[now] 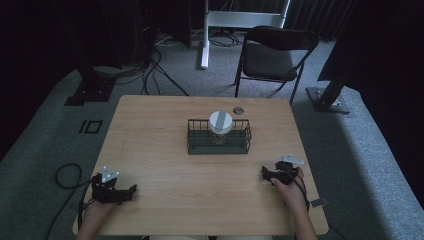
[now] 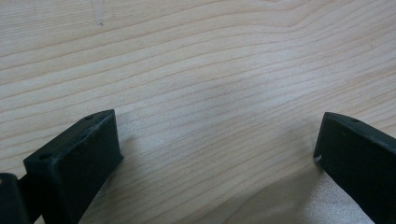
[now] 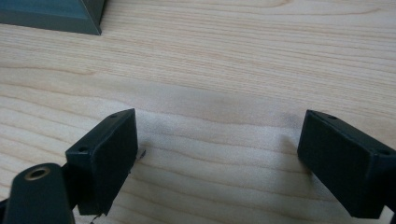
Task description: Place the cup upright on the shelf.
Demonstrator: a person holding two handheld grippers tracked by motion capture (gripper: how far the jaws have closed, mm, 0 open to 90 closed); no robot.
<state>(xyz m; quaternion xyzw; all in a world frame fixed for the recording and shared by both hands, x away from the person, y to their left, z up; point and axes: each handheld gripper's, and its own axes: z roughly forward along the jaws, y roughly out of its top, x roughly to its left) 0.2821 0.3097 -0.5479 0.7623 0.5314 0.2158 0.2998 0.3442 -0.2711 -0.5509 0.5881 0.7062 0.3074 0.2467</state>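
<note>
Near the table's (image 1: 150, 150) front corners both grippers, left (image 1: 131, 191) and right (image 1: 265, 173), rest with jaws apart; glass white-lidded jar (image 1: 220, 125) in black wire basket (image 1: 219, 145) looks untouched, everything left.

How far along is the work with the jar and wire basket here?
Nothing looks done: the white-lidded glass jar stands in the dark wire basket, untouched. Nothing is in hand; the left gripper and right gripper rest open on the wooden table. All handling remains.

My left hand-held gripper (image 2: 217, 144) hangs low over the pale wooden counter (image 2: 210, 60), its two black jaws spread wide apart with nothing between.
</note>
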